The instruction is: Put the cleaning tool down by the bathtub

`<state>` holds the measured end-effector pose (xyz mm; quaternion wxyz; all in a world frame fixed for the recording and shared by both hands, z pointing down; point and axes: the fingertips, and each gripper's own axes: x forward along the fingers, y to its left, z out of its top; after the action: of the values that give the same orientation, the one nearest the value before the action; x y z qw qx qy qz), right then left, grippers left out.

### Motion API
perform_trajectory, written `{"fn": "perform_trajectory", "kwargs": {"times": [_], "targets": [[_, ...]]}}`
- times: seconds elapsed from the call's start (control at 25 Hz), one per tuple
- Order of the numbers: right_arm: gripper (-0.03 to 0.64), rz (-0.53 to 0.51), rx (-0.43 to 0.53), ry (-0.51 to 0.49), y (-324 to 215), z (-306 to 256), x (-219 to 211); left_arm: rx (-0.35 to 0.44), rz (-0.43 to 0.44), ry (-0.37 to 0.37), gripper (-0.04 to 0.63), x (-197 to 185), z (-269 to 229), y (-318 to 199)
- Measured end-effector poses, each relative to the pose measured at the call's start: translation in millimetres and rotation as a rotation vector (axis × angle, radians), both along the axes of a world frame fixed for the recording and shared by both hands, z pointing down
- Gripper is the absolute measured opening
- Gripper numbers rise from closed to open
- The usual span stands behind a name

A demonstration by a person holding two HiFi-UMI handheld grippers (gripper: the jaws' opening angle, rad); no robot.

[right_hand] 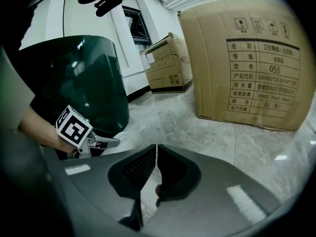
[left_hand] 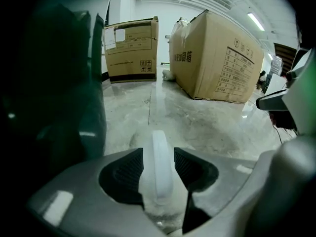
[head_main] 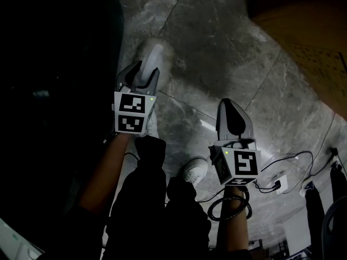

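Note:
The cleaning tool (head_main: 154, 54) has a white handle (left_hand: 161, 164) and a pale fluffy head, and hangs just above the grey marble floor. My left gripper (head_main: 145, 72) is shut on that handle, right beside the dark green bathtub (head_main: 54, 91). In the left gripper view the bathtub wall (left_hand: 54, 83) fills the left side. My right gripper (head_main: 230, 104) hovers over the floor to the right, shut with nothing between its fingers. The right gripper view shows its own gripper (right_hand: 155, 154), the left gripper's marker cube (right_hand: 74, 127) and the bathtub (right_hand: 79, 78) behind.
Two cardboard boxes (left_hand: 131, 48) (left_hand: 217, 58) stand across the floor, the big one close in the right gripper view (right_hand: 247, 58). Cables and a white adapter (head_main: 281, 184) lie at lower right. The person's shoe (head_main: 195, 169) is between the grippers.

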<state>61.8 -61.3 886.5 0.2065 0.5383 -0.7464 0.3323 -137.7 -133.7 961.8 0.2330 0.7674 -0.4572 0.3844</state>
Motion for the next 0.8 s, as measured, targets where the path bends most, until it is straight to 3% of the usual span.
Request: {"fn": "perform_trajectory", "kwargs": {"times": [0.36, 0.8], "targets": [[0.02, 0.0, -0.006, -0.005, 7.0, -47.8, 3.6, 0.036, -0.011, 0.013, 0.178, 7.6, -63.5, -0.2], [0.021, -0.001, 0.011, -0.025, 1.9, -146.0, -1.5, 0.063, 0.006, 0.01, 0.15, 26.5, -168.5, 15.7]]}}
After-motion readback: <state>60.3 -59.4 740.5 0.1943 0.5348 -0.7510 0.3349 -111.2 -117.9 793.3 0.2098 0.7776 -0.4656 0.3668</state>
